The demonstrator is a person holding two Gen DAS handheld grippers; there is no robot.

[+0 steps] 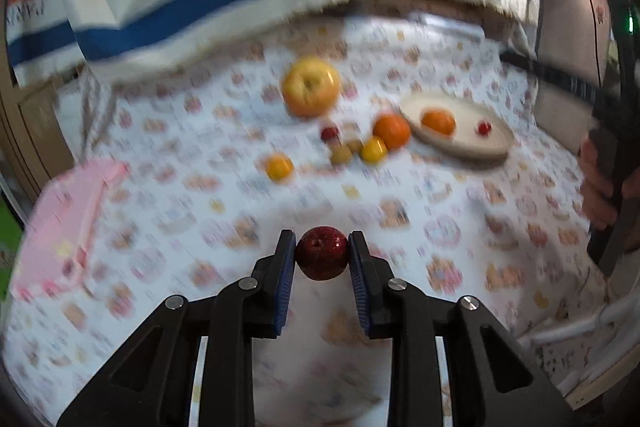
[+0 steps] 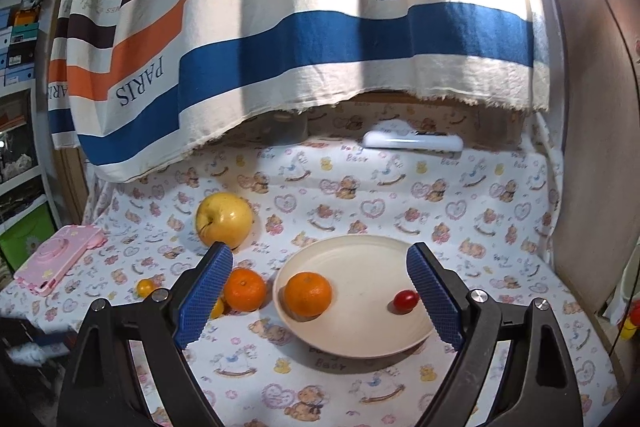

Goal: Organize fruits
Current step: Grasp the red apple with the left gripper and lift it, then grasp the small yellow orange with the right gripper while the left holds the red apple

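My left gripper (image 1: pixel 321 247) is shut on a small dark red fruit (image 1: pixel 321 258) and holds it above the patterned cloth. Ahead lie a yellow apple (image 1: pixel 311 85), an orange (image 1: pixel 391 131) and several small yellow and red fruits (image 1: pixel 352 147). The cream plate (image 1: pixel 464 143) holds an orange (image 1: pixel 438 121) and a red cherry tomato (image 1: pixel 484 127). My right gripper (image 2: pixel 320 283) is open and empty over the plate (image 2: pixel 360 331), with the plate's orange (image 2: pixel 308 295) and tomato (image 2: pixel 405 300) between its fingers. The apple (image 2: pixel 224 219) and a second orange (image 2: pixel 245 289) lie to its left.
A pink toy camera (image 1: pixel 60 227) lies at the table's left edge, also in the right wrist view (image 2: pixel 60 255). A striped towel (image 2: pixel 280 27) hangs over the back. A white bar (image 2: pixel 412 141) lies at the back. The hand holding the right gripper (image 1: pixel 608 183) is at the right.
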